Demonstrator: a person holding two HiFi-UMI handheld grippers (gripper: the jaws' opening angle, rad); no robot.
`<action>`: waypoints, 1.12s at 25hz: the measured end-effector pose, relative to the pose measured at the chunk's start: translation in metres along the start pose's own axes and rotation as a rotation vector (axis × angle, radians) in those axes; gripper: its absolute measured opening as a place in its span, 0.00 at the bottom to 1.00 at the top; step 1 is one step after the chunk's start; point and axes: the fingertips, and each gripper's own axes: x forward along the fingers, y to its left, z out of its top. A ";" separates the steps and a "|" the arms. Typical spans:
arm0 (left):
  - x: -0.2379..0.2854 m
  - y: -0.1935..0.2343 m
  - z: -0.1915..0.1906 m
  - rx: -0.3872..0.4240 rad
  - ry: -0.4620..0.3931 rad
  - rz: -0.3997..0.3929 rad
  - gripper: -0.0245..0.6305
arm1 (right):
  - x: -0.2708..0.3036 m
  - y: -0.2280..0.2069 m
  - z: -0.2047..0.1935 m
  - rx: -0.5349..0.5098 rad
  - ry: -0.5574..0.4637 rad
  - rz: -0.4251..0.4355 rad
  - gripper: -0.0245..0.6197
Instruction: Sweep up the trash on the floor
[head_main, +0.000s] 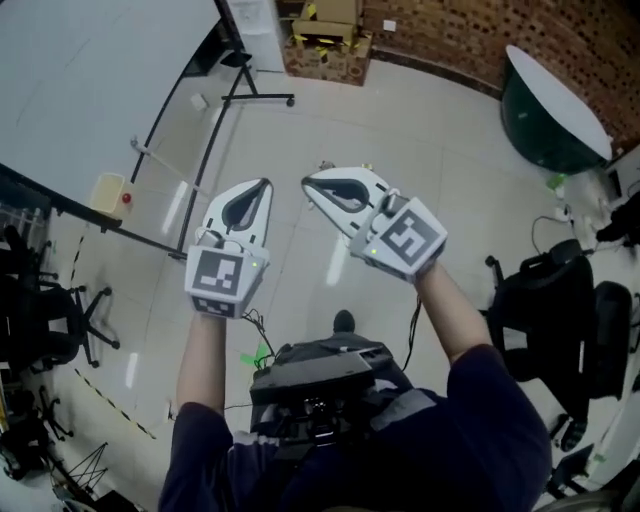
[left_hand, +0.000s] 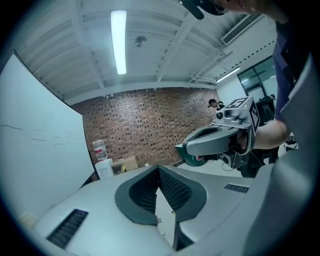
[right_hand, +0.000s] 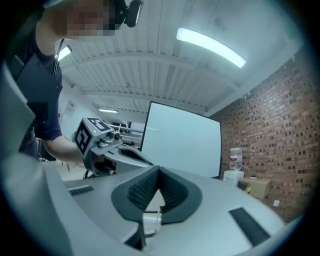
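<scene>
head view: left gripper (head_main: 261, 184) and right gripper (head_main: 308, 183) held side by side over pale floor (head_main: 420, 150), tips near each other but apart, both pointing away from the person toward the whiteboard (head_main: 90, 80) side of the room. both tongs pressed together, nothing pinched. trash: a few small scraps (head_main: 326, 165) on the floor just past the gripper tips, right of the whiteboard's black stand foot (head_main: 262, 98); too small to identify. a green bit (head_main: 252, 357) lies further from the whiteboard, by the person's shoe. open floor runs from the whiteboard stand across to the round table (head_main: 555, 110). edges: cardboard box (head_main: 326, 48) against the brick wall (head_main: 470, 35) just right of the whiteboard; office chair (head_main: 55, 320) below the whiteboard; second chair (head_main: 565, 300) well away on the far side

left gripper view: ribbed pads (left_hand: 172, 190) meet at the tips, empty between. whiteboard fills the left, brick wall behind, box and a water bottle (left_hand: 99, 149) at the whiteboard's right edge. right gripper hangs in the air to the right

right gripper view: pads closed tip to tip, nothing gripped. whiteboard straight ahead, left gripper in front of its left edge, bottle and box to its right
</scene>
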 end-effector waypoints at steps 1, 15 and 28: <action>0.003 0.007 -0.002 0.005 0.005 0.018 0.04 | 0.006 -0.003 -0.001 0.001 -0.010 0.015 0.06; 0.019 0.087 -0.026 -0.066 -0.014 0.182 0.04 | 0.080 -0.054 0.017 -0.080 -0.121 -0.089 0.06; 0.032 0.223 -0.070 -0.148 -0.082 0.203 0.04 | 0.215 -0.086 0.020 -0.156 -0.171 -0.225 0.06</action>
